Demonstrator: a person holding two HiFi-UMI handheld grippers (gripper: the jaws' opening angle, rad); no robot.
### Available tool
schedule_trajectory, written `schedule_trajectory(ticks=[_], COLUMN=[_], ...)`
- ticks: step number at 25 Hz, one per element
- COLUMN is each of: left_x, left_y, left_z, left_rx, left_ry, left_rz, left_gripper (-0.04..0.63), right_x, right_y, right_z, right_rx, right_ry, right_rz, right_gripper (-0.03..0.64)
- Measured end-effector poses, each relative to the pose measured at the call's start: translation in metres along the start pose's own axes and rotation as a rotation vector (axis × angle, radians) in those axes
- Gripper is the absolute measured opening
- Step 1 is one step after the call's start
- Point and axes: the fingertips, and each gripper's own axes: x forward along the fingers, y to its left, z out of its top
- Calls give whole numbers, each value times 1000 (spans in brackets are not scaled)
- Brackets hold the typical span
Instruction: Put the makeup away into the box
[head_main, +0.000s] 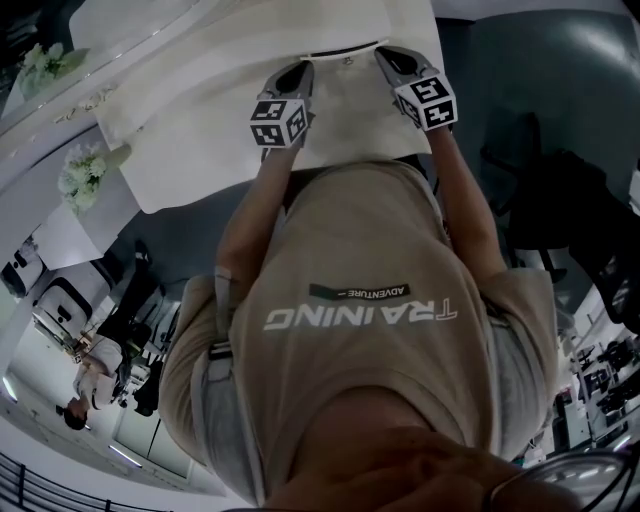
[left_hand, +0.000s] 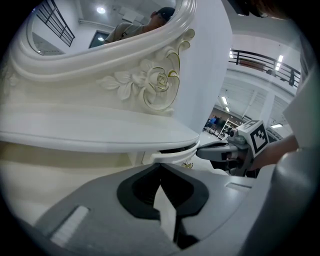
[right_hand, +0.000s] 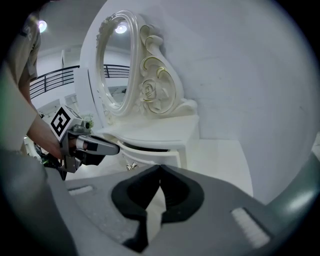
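No makeup and no box show in any view. In the head view my left gripper (head_main: 298, 72) and right gripper (head_main: 388, 56) point side by side at the front of a white dressing table (head_main: 250, 60). The left gripper (left_hand: 160, 166) has its jaws together with nothing between them. It faces the slightly open drawer (left_hand: 167, 154) with its small gold knob (left_hand: 187, 164). The right gripper (right_hand: 160, 168) is shut too and holds nothing. Each gripper appears in the other's view: the right gripper (left_hand: 201, 150) and the left gripper (right_hand: 115, 148) both hover just in front of the drawer (right_hand: 150, 155).
An oval mirror (right_hand: 117, 70) in a carved white and gold frame (left_hand: 157, 85) stands on the table top (left_hand: 100, 132). A white wall (right_hand: 240, 75) rises to the right of the table. White flowers (head_main: 82, 170) sit at the table's left. My beige shirt (head_main: 360, 350) fills the lower head view.
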Motion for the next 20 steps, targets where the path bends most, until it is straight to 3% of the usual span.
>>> schedule_trajectory(ticks=[7, 20], left_x=[9, 13], left_y=[16, 13], left_z=[12, 12], left_rx=[-38, -40], left_ry=[-15, -4], left_rz=[8, 22], left_gripper=[8, 7], right_x=[15, 22], right_y=[-6, -15], right_z=[10, 11], right_rx=[15, 34], right_ry=[-2, 16], right_rz=[-4, 0], right_gripper=[5, 5])
